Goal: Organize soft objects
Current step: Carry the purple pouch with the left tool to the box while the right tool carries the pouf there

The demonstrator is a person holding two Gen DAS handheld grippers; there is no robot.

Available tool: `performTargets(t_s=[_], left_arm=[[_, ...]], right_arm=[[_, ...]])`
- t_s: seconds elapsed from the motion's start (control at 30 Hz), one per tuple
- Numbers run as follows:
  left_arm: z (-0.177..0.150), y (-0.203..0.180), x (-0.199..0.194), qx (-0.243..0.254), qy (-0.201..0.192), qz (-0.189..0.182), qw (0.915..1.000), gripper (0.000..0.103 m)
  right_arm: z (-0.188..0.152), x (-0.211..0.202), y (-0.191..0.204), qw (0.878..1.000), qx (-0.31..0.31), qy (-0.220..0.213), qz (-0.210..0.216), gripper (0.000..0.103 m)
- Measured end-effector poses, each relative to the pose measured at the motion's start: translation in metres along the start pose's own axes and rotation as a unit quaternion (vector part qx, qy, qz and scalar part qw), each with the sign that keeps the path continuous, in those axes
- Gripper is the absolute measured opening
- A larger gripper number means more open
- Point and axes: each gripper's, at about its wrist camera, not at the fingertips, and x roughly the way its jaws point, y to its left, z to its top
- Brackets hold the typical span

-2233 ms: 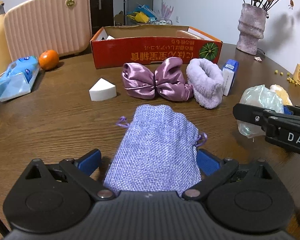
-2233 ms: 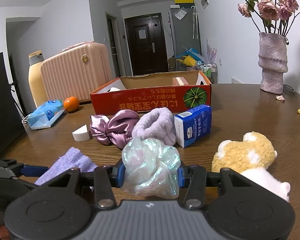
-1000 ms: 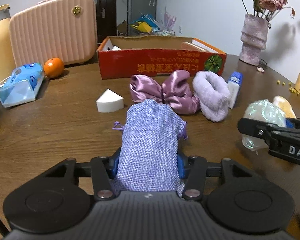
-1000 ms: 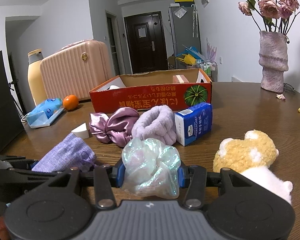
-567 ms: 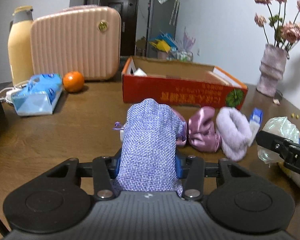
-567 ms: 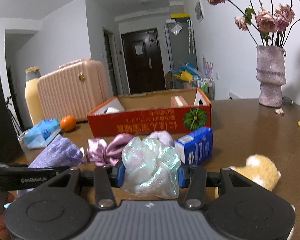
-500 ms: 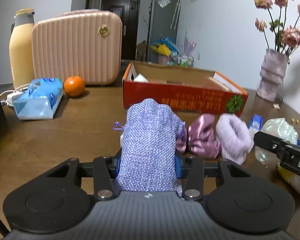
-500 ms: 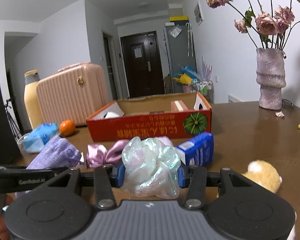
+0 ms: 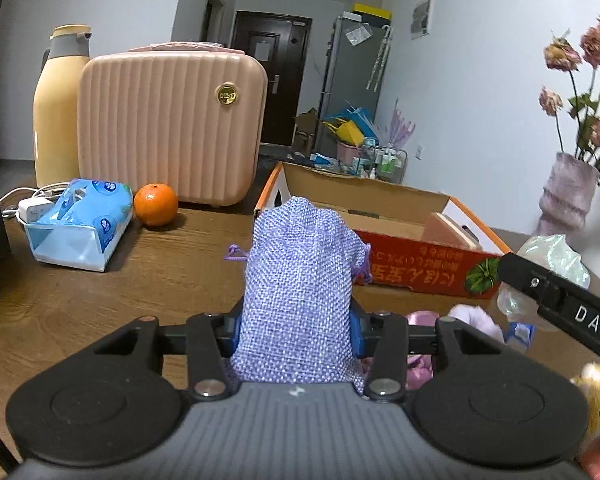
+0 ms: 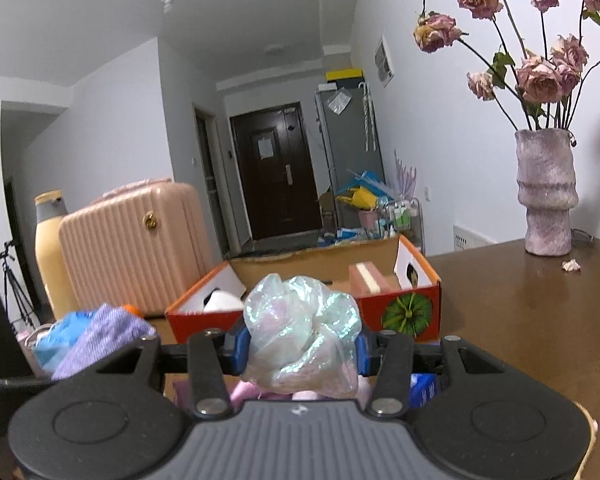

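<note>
Both views are evenly lit by soft, cool indoor light with no visible lamp; the white walls read bluish-grey. Strong fisheye distortion bends wall and door lines, and the corners vignette to black. The wooden surface (image 10: 520, 320) shows a dull sheen near the vase (image 10: 546, 196), which casts a faint shadow on the wall. Objects at the lower right of the left view are blurred.

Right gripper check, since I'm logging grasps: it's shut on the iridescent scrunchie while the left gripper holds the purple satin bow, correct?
Not quite. The left gripper is shut on the lilac drawstring pouch, as the left wrist view shows. The right gripper does hold the iridescent scrunchie.
</note>
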Motion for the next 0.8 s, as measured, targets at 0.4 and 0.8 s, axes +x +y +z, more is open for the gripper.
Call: performTargets(t_s=[0.4,0.8], left_arm=[[0.034,-0.008,0.021,-0.033,-0.030,0.010,0.9989,0.046],[0.060,-0.037,0.054,-0.049,-0.049,0.009,0.9976,0.046]], right_arm=[[0.026,0.036,-0.005,0.999,0.029,-0.028,-0.011,0.047],[0.047,0.077,-0.020,0.998,0.056,-0.030,-0.019,0.047]])
